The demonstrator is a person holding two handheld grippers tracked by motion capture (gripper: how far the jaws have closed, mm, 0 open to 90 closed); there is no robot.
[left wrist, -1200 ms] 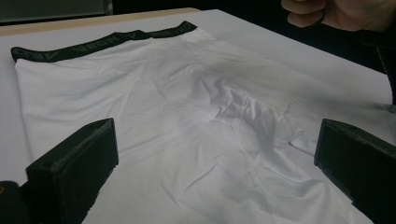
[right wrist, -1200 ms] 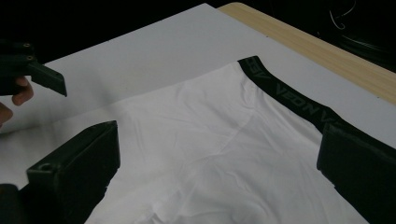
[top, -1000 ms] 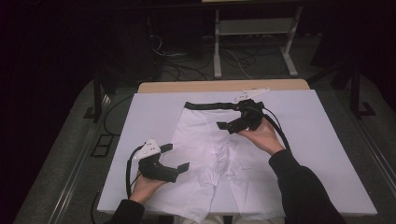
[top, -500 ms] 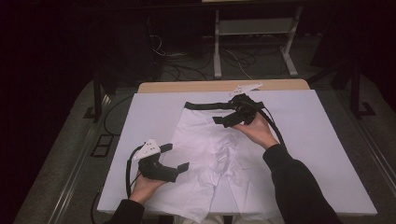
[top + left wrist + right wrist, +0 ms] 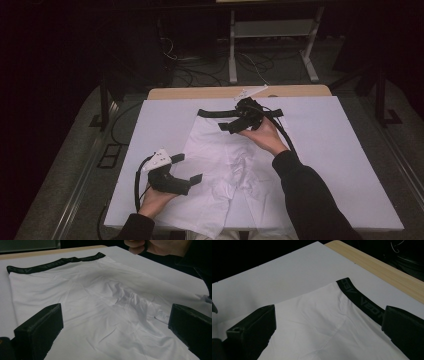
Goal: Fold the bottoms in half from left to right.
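The left gripper (image 5: 186, 169) hovers at the near left of the white surface (image 5: 345, 150), its fingers (image 5: 40, 332) spread wide and holding nothing. Between and just beyond those fingers lie the white boxer shorts (image 5: 220, 165), flat and wrinkled, with the crumpled crotch seam ahead of the right finger. The shorts' black waistband (image 5: 55, 262) runs across the far end, well beyond the fingertips. Farther right, the right gripper (image 5: 235, 124) sits over the waistband end of the shorts, held by a hand (image 5: 262, 137) in a dark sleeve. Its fingers (image 5: 254, 327) are also spread apart, gripping nothing; white fabric lies between them, and the waistband runs just ahead of the right finger, beside the bare surface and its wooden edge (image 5: 374, 267).
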